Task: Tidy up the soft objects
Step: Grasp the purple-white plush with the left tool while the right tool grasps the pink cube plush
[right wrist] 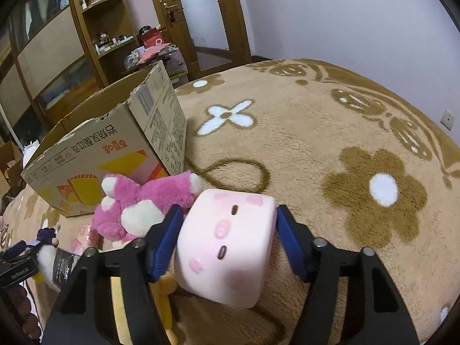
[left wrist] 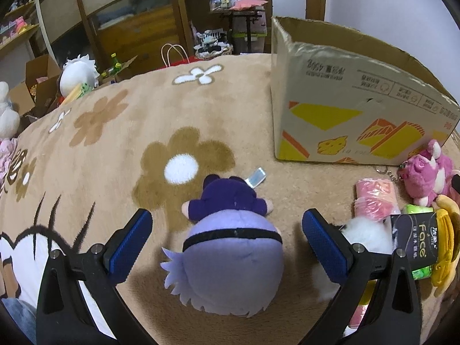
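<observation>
Pink cube plush squeezed in right tool; left tool wide, half-hiding purple doll

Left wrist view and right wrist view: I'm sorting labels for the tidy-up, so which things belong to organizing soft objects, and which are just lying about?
Job:
purple plush doll
pink cube plush
pink bear plush
cardboard box

Lying about:
tissue pack
paper bag
shelves
</observation>
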Demonstrator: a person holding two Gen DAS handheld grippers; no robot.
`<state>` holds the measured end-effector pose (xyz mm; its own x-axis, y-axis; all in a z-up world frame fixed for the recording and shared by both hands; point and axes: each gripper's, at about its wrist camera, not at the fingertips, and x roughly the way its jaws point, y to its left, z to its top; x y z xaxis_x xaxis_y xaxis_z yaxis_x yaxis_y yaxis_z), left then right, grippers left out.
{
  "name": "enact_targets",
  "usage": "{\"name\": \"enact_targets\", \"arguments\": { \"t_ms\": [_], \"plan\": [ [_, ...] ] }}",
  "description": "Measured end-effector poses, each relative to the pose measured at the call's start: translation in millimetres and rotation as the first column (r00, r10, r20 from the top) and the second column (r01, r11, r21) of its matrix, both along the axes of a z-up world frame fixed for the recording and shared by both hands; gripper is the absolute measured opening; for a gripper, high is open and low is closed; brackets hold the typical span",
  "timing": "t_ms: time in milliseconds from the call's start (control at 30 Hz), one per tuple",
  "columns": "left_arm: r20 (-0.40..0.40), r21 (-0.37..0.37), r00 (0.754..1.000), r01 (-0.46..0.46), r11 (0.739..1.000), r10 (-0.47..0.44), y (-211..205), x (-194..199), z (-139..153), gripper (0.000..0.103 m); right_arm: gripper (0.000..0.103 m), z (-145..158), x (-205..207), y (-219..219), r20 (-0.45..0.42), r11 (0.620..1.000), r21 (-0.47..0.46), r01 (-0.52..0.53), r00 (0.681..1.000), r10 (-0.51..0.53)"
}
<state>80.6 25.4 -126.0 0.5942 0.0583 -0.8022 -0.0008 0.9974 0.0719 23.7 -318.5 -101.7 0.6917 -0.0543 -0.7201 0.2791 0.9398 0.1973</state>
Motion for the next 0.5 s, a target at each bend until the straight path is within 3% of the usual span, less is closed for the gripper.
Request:
{"name": "enact_targets", "arguments": {
  "t_ms": [200,500],
  "plan": [
    [0.012,0.031,1.000,-0.024,0.999,0.024,2.7,-0.1,-0.7,0.103,0.063,0.1,-0.5,1.2,0.002,1.000,0.002,-0.008,1.000,0.008],
    [-0.033,0.052,0.999,-0.010,0.999,0.012,-1.8,1.5,-10.2,0.101,0.062,-1.0,1.1,1.5,-0.008,1.000,-0.002,-0.014,1.000,0.014]
  ]
}}
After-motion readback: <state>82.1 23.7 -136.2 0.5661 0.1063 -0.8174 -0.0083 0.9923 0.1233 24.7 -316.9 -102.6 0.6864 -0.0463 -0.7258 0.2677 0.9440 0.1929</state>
